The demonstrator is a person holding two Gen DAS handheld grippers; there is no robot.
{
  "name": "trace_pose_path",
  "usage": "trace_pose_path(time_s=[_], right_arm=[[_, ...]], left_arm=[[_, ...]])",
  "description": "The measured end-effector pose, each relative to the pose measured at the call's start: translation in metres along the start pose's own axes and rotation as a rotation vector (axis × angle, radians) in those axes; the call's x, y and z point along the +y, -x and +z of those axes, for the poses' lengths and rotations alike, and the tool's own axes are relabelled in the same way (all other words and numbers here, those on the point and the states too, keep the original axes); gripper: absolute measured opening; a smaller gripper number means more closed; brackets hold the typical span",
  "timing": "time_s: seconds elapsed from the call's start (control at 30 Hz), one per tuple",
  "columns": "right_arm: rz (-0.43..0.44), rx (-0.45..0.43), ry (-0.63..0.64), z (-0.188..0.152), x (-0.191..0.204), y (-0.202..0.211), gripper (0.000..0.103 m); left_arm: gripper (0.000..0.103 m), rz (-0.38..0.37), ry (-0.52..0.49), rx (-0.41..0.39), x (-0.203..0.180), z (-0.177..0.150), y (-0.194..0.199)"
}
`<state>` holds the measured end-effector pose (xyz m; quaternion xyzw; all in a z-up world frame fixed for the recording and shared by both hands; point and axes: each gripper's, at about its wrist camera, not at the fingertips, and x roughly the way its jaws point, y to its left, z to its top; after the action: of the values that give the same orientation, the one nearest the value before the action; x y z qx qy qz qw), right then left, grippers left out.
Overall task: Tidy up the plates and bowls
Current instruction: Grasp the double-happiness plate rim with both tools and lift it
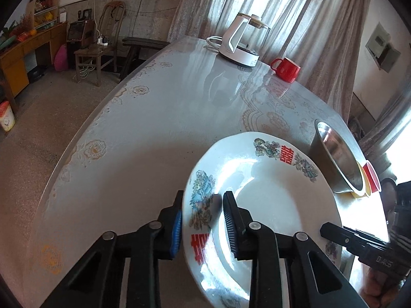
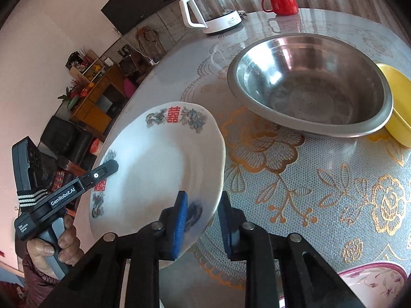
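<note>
A white plate with red characters and dragon prints [image 1: 267, 195] [image 2: 159, 169] is held tilted above the table. My left gripper [image 1: 203, 223] straddles its left rim, jaws on either side with a gap showing. My right gripper [image 2: 203, 223] straddles the opposite rim, one finger over and one under. The left gripper also shows in the right wrist view [image 2: 102, 172], and the right gripper in the left wrist view [image 1: 331, 228]. A steel bowl [image 2: 310, 84] [image 1: 336, 159] sits on the table beyond the plate.
A yellow bowl [image 2: 398, 102] touches the steel bowl's right side. A pink floral dish [image 2: 375, 285] lies at the near right. A white kettle [image 2: 208, 7] and red mug [image 2: 281, 0] stand at the far edge. The round table [image 1: 154, 141] drops off at left.
</note>
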<state>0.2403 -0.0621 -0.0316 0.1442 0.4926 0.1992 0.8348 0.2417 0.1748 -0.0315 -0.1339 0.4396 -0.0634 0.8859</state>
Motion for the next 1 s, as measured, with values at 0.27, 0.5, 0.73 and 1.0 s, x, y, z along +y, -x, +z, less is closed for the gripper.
trace_pose_path(time_s=[0.27, 0.5, 0.73, 1.0], right_arm=[[0.011, 0.025, 0.007, 0.002, 0.001, -0.011, 0.022], [-0.001, 0.021, 0.019, 0.004, 0.002, -0.008, 0.022], [0.012, 0.027, -0.003, 0.003, -0.003, -0.009, 0.024], [-0.028, 0.010, 0.041, 0.002, 0.006, -0.010, 0.024]], left_arm=[[0.033, -0.022, 0.010, 0.035, 0.001, 0.005, -0.007], [0.026, -0.031, 0.006, 0.015, -0.002, -0.003, 0.007], [0.027, -0.045, 0.000, 0.036, -0.002, -0.007, 0.004], [0.023, -0.061, -0.056, 0.023, -0.010, -0.008, 0.012]])
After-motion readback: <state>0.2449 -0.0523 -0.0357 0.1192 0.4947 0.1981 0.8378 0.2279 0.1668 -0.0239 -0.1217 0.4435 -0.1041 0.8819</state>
